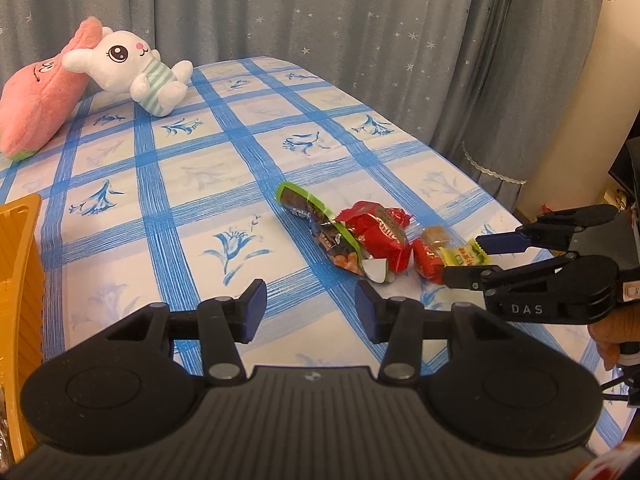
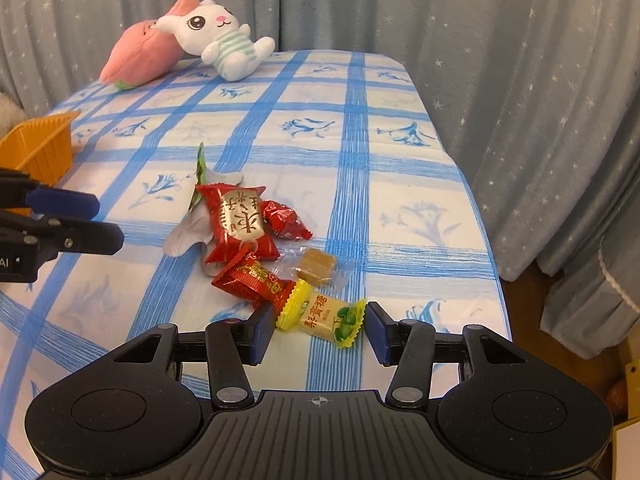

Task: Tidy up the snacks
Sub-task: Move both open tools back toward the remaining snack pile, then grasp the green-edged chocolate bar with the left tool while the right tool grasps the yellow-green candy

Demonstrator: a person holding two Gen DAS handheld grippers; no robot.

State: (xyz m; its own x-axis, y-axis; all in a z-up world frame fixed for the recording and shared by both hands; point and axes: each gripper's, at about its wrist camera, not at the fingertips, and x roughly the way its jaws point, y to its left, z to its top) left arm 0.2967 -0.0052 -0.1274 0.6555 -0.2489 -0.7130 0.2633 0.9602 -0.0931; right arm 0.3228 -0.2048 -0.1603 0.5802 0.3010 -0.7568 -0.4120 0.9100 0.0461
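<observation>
Sorting barely begun

My right tongs [image 2: 316,330] straddle the yellow candy [image 2: 320,314], unpinched; left tongs [image 1: 308,312] gape empty; snacks still outside orange basket [image 2: 44,148].

We note a table cloth [image 2: 360,160] checked blue on white with blue flowers. Curtain [image 2: 520,60] grey-blue, white stars. Candy [image 2: 320,312] yellow; packets [image 2: 240,220] red and gold. Basket [image 2: 44,148] orange. Rabbit toy [image 2: 224,40] white, green-striped shirt; plush [image 2: 136,56] pink.

Even, warm indoor light; shadows are soft and faint. Both fisheye views bend strongly toward the dark corners. Focus is sharp, with slight glare on the red candy wrappers [image 2: 240,220].
</observation>
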